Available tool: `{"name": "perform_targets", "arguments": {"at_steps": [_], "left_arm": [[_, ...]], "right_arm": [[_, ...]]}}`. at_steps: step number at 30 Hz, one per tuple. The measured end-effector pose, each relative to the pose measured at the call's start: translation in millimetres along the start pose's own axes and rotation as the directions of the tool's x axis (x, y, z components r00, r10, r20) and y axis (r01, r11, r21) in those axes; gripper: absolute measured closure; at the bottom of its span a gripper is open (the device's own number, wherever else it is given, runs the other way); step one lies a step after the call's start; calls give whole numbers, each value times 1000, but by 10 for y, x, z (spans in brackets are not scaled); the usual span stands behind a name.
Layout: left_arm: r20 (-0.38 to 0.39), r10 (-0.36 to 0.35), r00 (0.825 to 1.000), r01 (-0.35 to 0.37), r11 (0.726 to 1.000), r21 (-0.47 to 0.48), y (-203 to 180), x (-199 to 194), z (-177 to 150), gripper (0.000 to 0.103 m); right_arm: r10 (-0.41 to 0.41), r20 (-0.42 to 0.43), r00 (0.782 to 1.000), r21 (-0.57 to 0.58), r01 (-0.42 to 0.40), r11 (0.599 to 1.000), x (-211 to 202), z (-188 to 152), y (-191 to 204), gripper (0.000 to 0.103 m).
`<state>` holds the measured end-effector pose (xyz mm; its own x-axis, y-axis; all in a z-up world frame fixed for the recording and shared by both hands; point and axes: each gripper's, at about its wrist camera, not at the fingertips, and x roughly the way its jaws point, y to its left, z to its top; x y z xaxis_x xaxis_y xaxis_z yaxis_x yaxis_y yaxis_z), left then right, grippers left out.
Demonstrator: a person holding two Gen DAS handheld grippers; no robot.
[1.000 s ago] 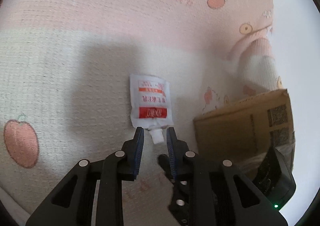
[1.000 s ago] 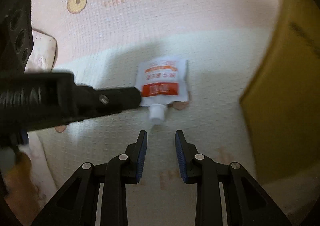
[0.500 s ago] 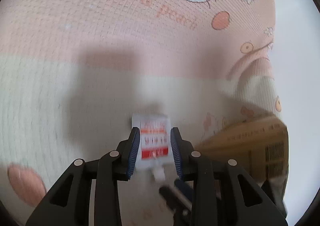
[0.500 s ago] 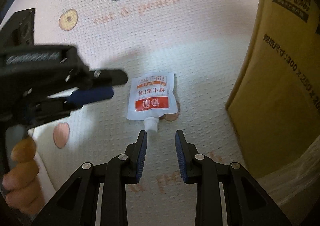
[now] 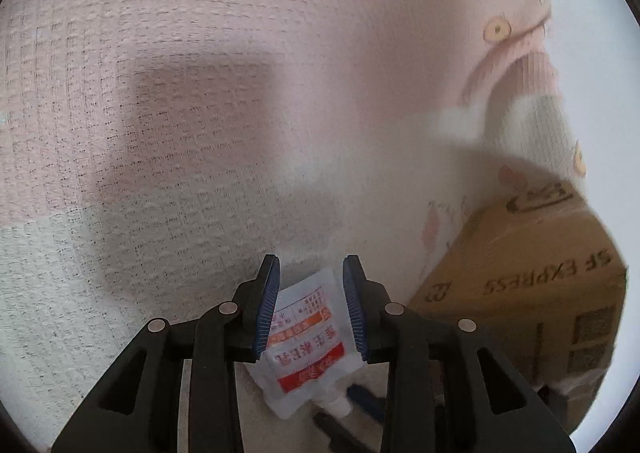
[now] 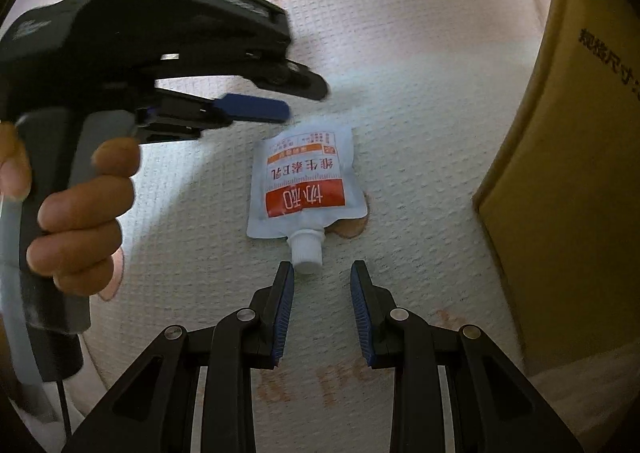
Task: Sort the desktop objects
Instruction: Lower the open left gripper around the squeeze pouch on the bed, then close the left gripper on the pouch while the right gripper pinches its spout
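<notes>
**White pouch, cap end toward right gripper**

White foil pouch (image 6: 306,183) lies flat on the pink-and-cream mat (image 6: 420,125), left of the box (image 6: 568,173). Long axis runs straight along the right gripper's (image 6: 322,309) line of sight, screw cap (image 6: 306,251) nearest its tips and just short of them. Right jaws spread, nothing between.

Left gripper (image 5: 310,307) also spread and empty; in its own view the pouch (image 5: 306,345) shows between and below its fingers. From the right view it hovers above the pouch's far-left corner (height off the mat hard to judge).

Judgement: right is better lined up on the cap; left sits closer over the body.
</notes>
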<state>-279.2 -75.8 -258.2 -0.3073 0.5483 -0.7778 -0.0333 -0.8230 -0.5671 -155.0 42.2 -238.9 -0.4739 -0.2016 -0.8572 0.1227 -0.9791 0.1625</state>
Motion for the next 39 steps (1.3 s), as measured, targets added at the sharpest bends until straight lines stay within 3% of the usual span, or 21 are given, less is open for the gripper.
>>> {"name": "perform_targets", "arguments": {"at_steps": [4,9,15,19,21,24,27,33,34,36,39], "left_arm": [[-33,53,998,-51,997,51,-93,-20,-110,66],[-35,108,994,-106,993,50,-95,-118,-304,66],[-62,97,993,-101,993,-59,46,-232,-569,66],[-46,109,993,-114,986,-119,81,-357,-750,65],[-60,45,997,-55,982,-182,122,-397,-867,63],[-63,67,996,-80,972,-223,102,-443,-1066,63],[-88,101,991,-118,968,-221,52,-464,-1249,63],[-71,66,995,-83,959,-271,44,-584,-1509,63],[-65,65,996,-80,959,-273,35,-595,-1530,63],[-58,73,996,-86,959,-271,19,-602,-1536,60],[-60,78,995,-92,955,-280,31,-564,-1525,56]], "right_arm": [[-4,11,1000,12,3,1000,54,70,-93,78],[1,28,1000,36,-2,999,95,128,-264,78],[-18,47,999,-11,18,1000,69,124,-376,78],[47,27,999,-101,-44,994,-35,56,-365,78],[77,4,997,-185,-75,980,-47,-2,-360,78],[104,13,995,-256,-97,962,-155,-86,-290,76],[137,-3,991,-228,-134,964,-167,-37,-327,76],[275,-24,961,-100,-276,956,-270,-5,-549,76],[283,-25,959,-91,-284,955,-236,51,-588,76],[283,-29,959,-80,-285,955,-527,-198,-623,76],[256,-29,966,-85,-258,962,-405,-197,-524,75]]}}
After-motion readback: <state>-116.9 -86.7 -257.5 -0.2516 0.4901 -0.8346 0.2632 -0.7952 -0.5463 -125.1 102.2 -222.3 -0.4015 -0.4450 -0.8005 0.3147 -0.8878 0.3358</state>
